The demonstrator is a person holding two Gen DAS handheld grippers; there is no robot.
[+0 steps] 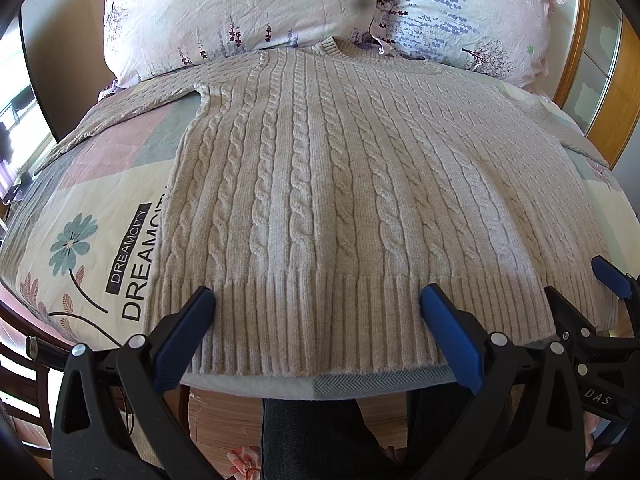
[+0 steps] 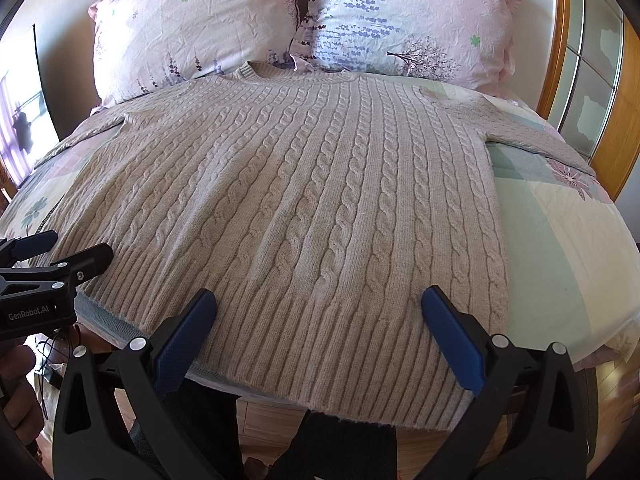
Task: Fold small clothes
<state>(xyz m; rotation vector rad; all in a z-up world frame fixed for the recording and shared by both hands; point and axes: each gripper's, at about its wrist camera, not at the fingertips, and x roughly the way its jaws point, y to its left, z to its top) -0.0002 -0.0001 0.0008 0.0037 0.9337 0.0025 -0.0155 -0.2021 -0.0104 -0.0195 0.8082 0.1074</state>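
A beige cable-knit sweater (image 1: 320,168) lies flat and spread out on the bed, collar toward the pillows, ribbed hem at the near edge; it also shows in the right wrist view (image 2: 304,200). My left gripper (image 1: 318,300) is open and empty, its blue-padded fingers hovering over the left part of the hem. My right gripper (image 2: 318,300) is open and empty over the right part of the hem. The right gripper also shows at the right edge of the left wrist view (image 1: 584,280). The left gripper shows at the left edge of the right wrist view (image 2: 76,246). The sleeves stretch out to both sides.
The bed has a patterned quilt (image 1: 88,216) printed with flowers and lettering. Two floral pillows (image 1: 240,8) (image 2: 408,12) lean at the head. A wooden-framed panel (image 2: 588,80) stands at the right. The person's dark trouser legs (image 1: 316,440) and wooden floor are below the bed edge.
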